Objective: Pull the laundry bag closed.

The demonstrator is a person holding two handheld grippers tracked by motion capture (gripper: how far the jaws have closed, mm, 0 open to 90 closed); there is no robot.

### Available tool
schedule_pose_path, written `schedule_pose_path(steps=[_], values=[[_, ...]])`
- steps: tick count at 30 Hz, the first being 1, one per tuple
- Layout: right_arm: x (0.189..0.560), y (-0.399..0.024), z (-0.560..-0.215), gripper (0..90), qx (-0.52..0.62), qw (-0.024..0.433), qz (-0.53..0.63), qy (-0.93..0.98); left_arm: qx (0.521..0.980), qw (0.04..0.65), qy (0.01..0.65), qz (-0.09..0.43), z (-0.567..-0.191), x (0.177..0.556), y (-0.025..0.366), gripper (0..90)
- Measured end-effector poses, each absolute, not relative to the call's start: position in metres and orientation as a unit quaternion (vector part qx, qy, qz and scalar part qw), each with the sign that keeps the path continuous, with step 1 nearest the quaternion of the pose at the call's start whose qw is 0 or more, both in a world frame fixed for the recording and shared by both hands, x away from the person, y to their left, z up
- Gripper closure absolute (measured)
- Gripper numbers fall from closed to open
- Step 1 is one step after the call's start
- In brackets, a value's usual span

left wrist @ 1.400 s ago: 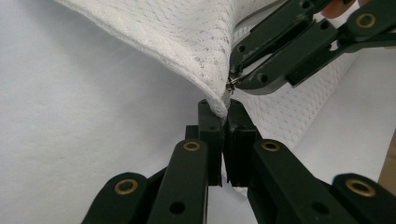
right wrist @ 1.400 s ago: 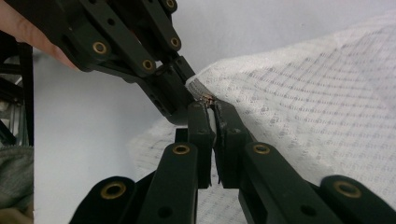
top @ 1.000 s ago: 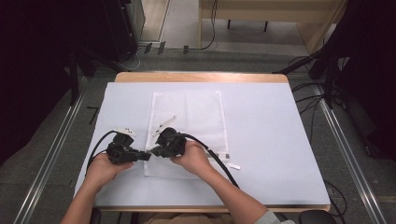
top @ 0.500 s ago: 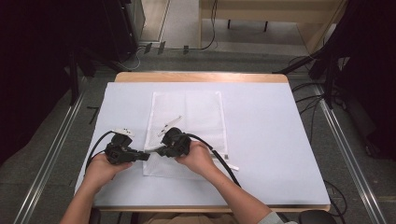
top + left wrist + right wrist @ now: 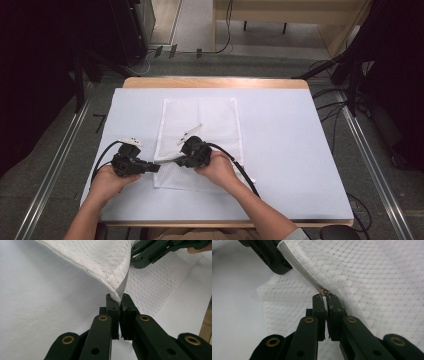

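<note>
- A white mesh bag (image 5: 200, 142) lies flat on a pale sheet covering the table (image 5: 280, 150), left of centre, its long side running from the near edge toward the far edge.
- The left gripper (image 5: 152, 168), held in a person's left hand (image 5: 107, 182) at the near left, is clamped on the bag's near-left corner — in the left gripper view its jaws pinch the folded edge (image 5: 117, 293), which lifts off the sheet.
- The right gripper (image 5: 175, 160), in the right hand (image 5: 217, 170), sits just right of it; its closed jaws grip the small metal zipper pull (image 5: 323, 291) at the end of the grey zipper (image 5: 297, 267).
- The two grippers are near each other, tips facing, at the bag's near-left edge.
</note>
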State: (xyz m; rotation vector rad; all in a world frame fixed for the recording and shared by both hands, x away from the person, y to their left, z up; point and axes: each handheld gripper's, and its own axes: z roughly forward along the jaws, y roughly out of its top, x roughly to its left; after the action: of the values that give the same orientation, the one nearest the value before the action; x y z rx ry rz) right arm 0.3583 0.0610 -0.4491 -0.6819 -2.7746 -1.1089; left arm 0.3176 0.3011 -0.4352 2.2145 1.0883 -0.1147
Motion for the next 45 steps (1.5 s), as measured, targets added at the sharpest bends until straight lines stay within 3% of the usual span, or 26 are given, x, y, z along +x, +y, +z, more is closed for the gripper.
schedule_pose_path(steps=[45], values=[[0.365, 0.02, -0.45, 88.1, -0.252, 0.04, -0.353, -0.9, 0.842, 0.339, 0.418, -0.046, -0.435, 0.314, 0.304, 87.9]])
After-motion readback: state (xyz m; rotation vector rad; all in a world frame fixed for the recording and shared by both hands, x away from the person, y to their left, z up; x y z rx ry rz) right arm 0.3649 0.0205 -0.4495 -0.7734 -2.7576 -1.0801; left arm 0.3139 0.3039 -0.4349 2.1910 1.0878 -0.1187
